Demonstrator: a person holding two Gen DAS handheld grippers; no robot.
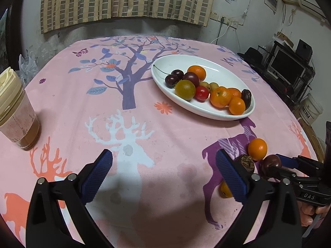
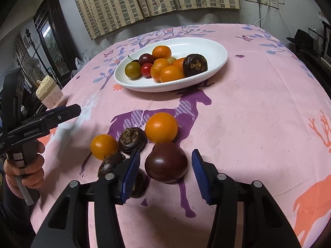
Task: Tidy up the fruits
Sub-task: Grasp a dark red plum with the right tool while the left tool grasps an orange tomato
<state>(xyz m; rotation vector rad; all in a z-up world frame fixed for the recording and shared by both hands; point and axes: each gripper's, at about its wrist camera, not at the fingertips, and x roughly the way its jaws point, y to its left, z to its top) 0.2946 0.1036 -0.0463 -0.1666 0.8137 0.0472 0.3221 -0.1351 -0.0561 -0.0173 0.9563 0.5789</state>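
We see the right gripper [image 2: 165, 173] wide open, its blue pads flanking a dark purple plum [image 2: 166, 162] at lower centre, not touching. The plum is round, no clear long axis. The left gripper [image 1: 163, 175] is spread wide, empty. White oval plate [image 2: 215, 50], upper centre, runs left-right.

A lived-in room of a home. A checked curtain [image 1: 128, 0] hangs on the far wall above a table under a pink deer-print cloth [image 1: 128, 124]. At right a monitor [image 1: 286, 67] sits on a black rack, with wall sockets [image 1: 225, 20] nearby. At far left stands a dark wooden cabinet [image 2: 53, 35].
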